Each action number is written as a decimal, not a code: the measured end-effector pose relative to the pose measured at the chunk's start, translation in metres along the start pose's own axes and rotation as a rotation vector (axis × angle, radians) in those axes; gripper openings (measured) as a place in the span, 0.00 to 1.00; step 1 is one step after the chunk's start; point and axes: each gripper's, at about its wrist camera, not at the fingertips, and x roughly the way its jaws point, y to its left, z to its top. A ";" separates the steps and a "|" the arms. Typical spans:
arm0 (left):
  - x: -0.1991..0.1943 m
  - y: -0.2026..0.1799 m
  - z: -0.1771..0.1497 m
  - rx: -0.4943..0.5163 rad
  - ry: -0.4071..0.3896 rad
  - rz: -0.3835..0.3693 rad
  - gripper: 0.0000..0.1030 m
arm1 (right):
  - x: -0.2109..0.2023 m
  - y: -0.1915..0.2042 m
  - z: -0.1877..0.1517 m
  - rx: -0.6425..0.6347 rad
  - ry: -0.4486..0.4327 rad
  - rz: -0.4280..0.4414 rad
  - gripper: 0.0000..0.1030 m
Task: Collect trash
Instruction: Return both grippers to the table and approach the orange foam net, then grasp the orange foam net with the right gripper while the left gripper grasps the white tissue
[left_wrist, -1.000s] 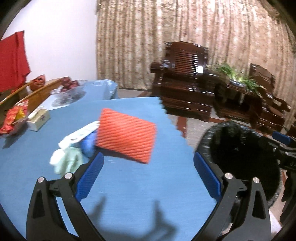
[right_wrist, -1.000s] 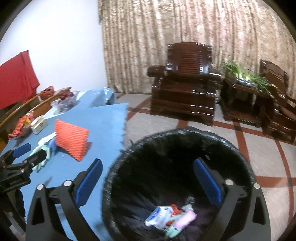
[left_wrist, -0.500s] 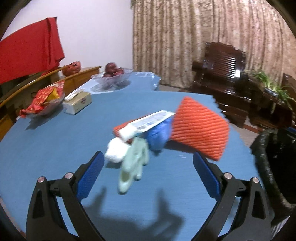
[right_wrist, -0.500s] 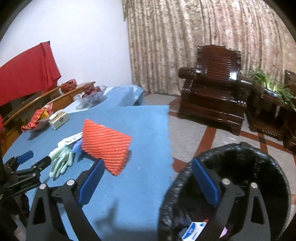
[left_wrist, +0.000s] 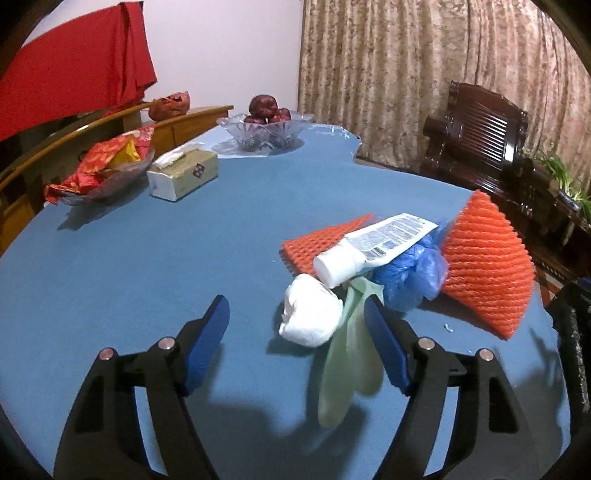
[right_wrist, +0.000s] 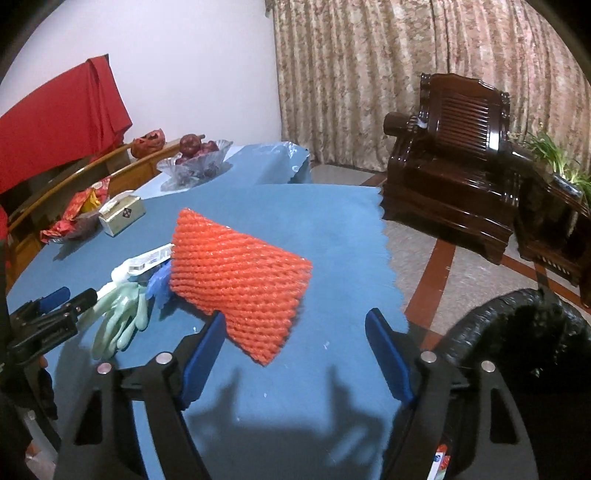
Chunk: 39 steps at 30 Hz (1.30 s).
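Observation:
A pile of trash lies on the blue table (left_wrist: 147, 266): a large orange foam net (left_wrist: 487, 262), a flat orange net (left_wrist: 317, 240), a white tube (left_wrist: 369, 247), a blue plastic wad (left_wrist: 410, 277), a crumpled white tissue (left_wrist: 310, 314) and a pale green glove (left_wrist: 351, 362). My left gripper (left_wrist: 297, 336) is open just before the tissue and glove. My right gripper (right_wrist: 295, 350) is open in front of the large orange net (right_wrist: 236, 284). The black trash bin (right_wrist: 517, 339) stands at the lower right, beside the table.
A tissue box (left_wrist: 183, 175), a glass dish of red snack packets (left_wrist: 103, 170) and a glass fruit bowl (left_wrist: 264, 125) stand at the table's far left. Dark wooden armchairs (right_wrist: 454, 155) and a plant (right_wrist: 554, 155) stand beyond the table on the right.
Both grippers have swung left, away from the bin and toward the trash pile. The left gripper has come close to the tissue and glove; the right now faces the orange net.

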 end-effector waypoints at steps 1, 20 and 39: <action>0.005 0.000 0.000 0.003 0.009 -0.007 0.67 | 0.003 0.001 0.001 -0.003 0.004 -0.001 0.74; 0.003 0.017 0.000 -0.069 0.017 -0.082 0.08 | 0.054 0.013 0.017 -0.038 0.052 0.012 0.80; -0.050 -0.012 -0.009 -0.019 -0.032 -0.119 0.05 | 0.008 0.020 -0.007 -0.048 0.068 0.170 0.17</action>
